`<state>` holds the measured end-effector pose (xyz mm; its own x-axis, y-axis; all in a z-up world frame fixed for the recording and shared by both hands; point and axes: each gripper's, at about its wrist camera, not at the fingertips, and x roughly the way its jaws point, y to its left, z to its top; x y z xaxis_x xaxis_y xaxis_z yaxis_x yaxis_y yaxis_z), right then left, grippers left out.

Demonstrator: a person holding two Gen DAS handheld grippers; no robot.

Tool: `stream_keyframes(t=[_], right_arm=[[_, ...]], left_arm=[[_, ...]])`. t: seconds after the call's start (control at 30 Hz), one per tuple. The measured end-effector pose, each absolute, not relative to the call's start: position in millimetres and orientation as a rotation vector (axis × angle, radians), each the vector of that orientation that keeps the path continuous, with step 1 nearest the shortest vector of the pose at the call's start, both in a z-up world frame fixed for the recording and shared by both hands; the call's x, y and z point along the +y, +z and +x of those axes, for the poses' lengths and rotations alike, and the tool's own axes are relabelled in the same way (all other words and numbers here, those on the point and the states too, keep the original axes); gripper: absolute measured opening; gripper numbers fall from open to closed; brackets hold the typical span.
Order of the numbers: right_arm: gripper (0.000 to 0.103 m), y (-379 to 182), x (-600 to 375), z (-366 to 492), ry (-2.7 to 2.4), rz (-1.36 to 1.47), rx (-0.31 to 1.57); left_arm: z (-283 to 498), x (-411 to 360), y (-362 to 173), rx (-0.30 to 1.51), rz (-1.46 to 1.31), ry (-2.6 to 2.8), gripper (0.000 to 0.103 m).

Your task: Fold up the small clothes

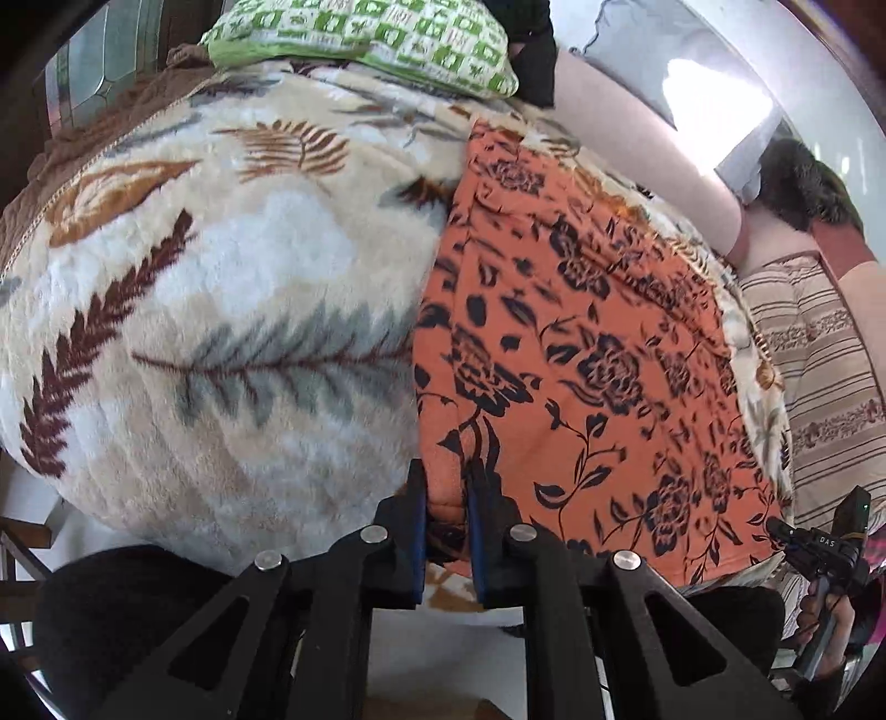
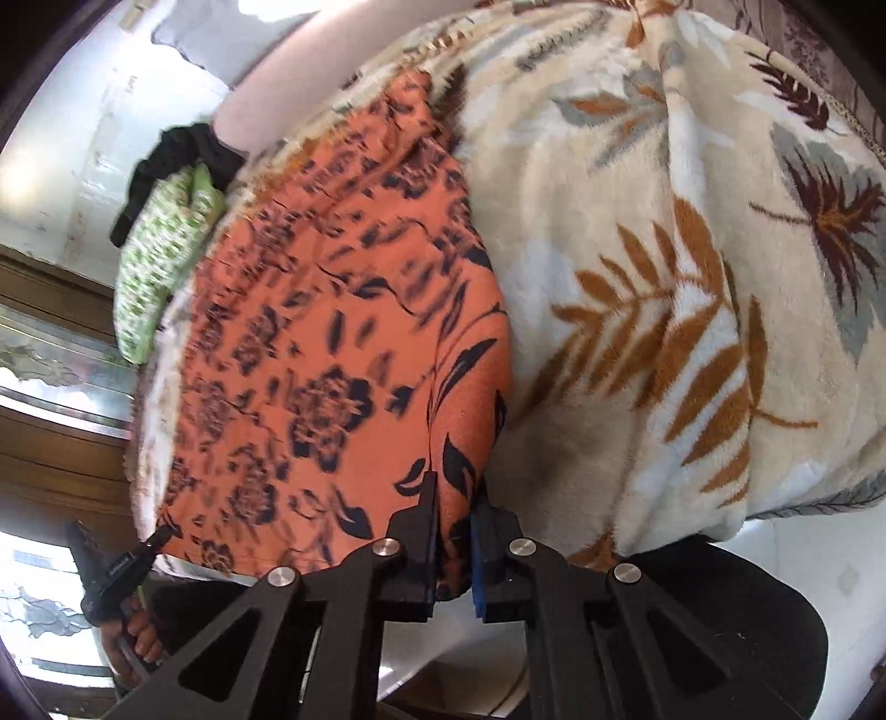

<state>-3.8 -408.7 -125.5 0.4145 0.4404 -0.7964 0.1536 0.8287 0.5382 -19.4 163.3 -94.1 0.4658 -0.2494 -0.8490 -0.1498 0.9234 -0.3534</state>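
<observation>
Spreading across most of both views: a plush cream blanket (image 1: 232, 310) printed with brown, rust and grey fern leaves, bulging and creased into long folds on the right of the right wrist view. Lying at the top centre of the left wrist view, on the blanket's far edge: a green-and-white patterned pillow (image 1: 382, 39), also showing at the left middle of the right wrist view. Touching the pillow's right end: a dark black cloth (image 1: 534, 55). Running along the right edge of the left wrist view: a beige striped bedsheet (image 1: 819, 354). Rising behind, upper right: a pale wall (image 1: 637, 50) catching bright light.
</observation>
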Motion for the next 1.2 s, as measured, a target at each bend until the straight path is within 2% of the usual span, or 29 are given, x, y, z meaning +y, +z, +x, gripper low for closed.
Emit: stream_keyframes(t=[0.23,0.57,0.77,0.93,1.0,1.03,1.07,1.1,1.2], right_arm=[[0.009,-152,-416,4,0.193,0.711,1.182],[0.009,-114,-438,16,0.281,0.838,1.035],[0.008,-70,-450,67,0.319,0.843,0.93],[0.009,-52,-451,105,0.327,0.764,0.942],[0.017,-61,-449,100,0.28,0.709,1.005],[0.043,-69,-450,93,0.257,0.693,1.045],[0.084,-79,-450,83,0.233,0.693,1.092],[0.089,-88,-451,71,0.211,0.7,1.117],[0.089,-117,-450,35,0.207,0.713,1.222]], left_arm=[[-12,169,-121,1.174,-0.419,-0.031,0.012],[11,170,-60,1.032,-0.444,-0.105,0.012],[67,164,-20,0.964,-0.404,-0.164,0.012],[96,148,-13,0.942,-0.321,-0.17,0.013],[94,146,-22,0.958,-0.319,-0.175,0.013],[92,147,-27,0.965,-0.328,-0.175,0.012],[90,148,-30,0.971,-0.334,-0.171,0.012],[89,151,-31,0.974,-0.342,-0.167,0.012],[85,156,-25,0.965,-0.364,-0.169,0.012]])
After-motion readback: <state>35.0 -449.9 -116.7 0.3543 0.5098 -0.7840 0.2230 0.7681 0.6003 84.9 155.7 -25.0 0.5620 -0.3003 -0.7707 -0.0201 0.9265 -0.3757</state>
